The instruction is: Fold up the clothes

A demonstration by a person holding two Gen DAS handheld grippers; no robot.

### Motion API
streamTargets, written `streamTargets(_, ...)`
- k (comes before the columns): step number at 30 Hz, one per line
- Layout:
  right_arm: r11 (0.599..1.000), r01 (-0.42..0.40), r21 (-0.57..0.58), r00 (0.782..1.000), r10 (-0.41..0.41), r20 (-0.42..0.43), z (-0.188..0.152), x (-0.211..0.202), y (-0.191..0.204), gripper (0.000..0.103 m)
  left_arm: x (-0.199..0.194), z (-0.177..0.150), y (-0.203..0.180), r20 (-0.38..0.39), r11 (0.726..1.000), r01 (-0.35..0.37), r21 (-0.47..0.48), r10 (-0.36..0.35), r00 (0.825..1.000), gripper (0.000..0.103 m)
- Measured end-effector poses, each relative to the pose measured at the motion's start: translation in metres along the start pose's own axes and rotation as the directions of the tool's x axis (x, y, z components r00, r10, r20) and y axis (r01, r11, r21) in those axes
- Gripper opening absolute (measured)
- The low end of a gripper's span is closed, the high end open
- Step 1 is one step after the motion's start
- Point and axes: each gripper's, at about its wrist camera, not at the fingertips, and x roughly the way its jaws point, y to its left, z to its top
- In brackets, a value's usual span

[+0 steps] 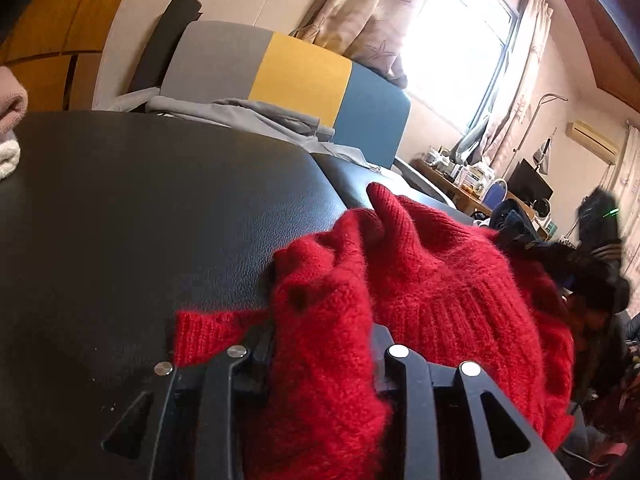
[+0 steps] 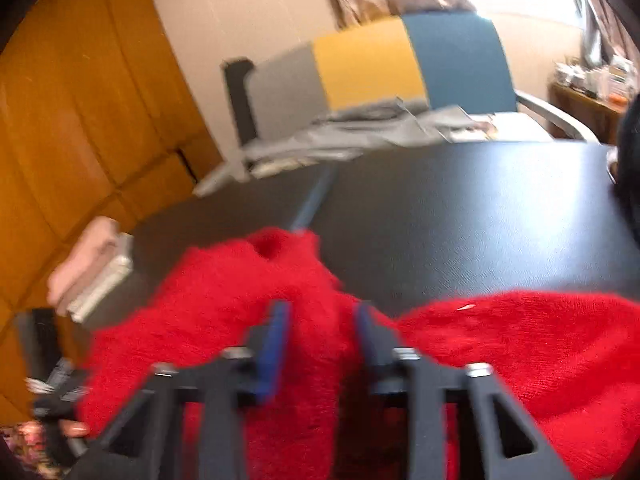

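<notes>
**Meanwhile, two grippers are working a red sweater on a black table**

Meanwhile, a fuzzy red knitted sweater (image 1: 432,280) is lying bunched on a black leather-textured table (image 1: 140,208), with both hand-held grippers closing in on its folds. The left gripper (image 1: 324,344) is standing about half open, a thick wad of the red knit filling the gap between its black fingers (image 1: 256,344); whether the pads are truly pressing on the cloth cannot be told. The right gripper (image 2: 322,320), seen through motion blur, is pinching a raised ridge of the sweater (image 2: 224,280) between its blue pads (image 2: 276,344), the jaws drawn in close on the bunched wool. Another part of the garment is spreading flat across the table (image 2: 460,208) just to the right of that gripper. A small stack of folded pink and white cloths (image 2: 92,268) is resting at the table's left edge. Behind the table, a chair with a grey, yellow and blue back (image 1: 300,76) is carrying a heap of grey clothing (image 1: 256,116), and curtains (image 1: 360,12) are hanging beside a bright window (image 1: 460,40).
</notes>
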Motion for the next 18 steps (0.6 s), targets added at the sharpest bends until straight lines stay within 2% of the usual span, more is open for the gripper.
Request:
streamTargets(3,0.998,-0.061,-0.035,0.995,0.064,0.083,0.004,-0.033,0.020,0.011,0.000,-0.003,0.001,0.011,1.000,0.006,0.000,-0.006,1.000,0.033)
streamTargets(6,0.981,-0.068,-0.183,0.992,0.085,0.092,-0.008,-0.049,0.050,0.011,0.001,-0.003,0.002,0.019,1.000,0.008,0.001,-0.008,1.000,0.034)
streamTargets(8,0.963,-0.026,-0.269,0.998,0.038,0.041,-0.024,-0.041,0.064,0.011,0.001,-0.003,0.002,0.023,1.000,0.010,-0.001,-0.010,1.000,0.034)
streamTargets(11,0.959,0.071,-0.274,0.996,-0.083,-0.034,-0.041,-0.025,0.060,0.017,0.001,-0.003,0.004,0.030,1.000,0.015,-0.003,-0.015,0.999,0.034)
streamTargets(12,0.967,0.084,-0.242,0.995,-0.096,-0.039,-0.040,-0.025,0.053,0.021,0.001,-0.003,0.004,0.031,1.000,0.016,-0.004,-0.016,0.999,0.034)
streamTargets(14,0.975,0.102,-0.195,0.993,-0.112,-0.041,-0.031,-0.029,0.041,0.043,0.001,-0.003,0.005,0.034,1.000,0.018,-0.005,-0.018,0.999,0.035)
streamTargets(15,0.975,0.103,-0.196,0.992,-0.115,-0.052,-0.026,-0.028,0.036,0.049,0.001,-0.003,0.005,0.035,1.000,0.018,-0.005,-0.018,0.999,0.035)
streamTargets(16,0.975,0.104,-0.197,0.991,-0.119,-0.064,-0.020,-0.027,0.032,0.062,0.001,-0.003,0.005,0.036,1.000,0.019,-0.005,-0.019,0.999,0.035)
streamTargets(18,0.974,0.106,-0.199,0.988,-0.125,-0.086,-0.009,-0.026,0.023,0.064,0.001,-0.002,0.006,0.038,1.000,0.020,-0.006,-0.020,0.999,0.035)
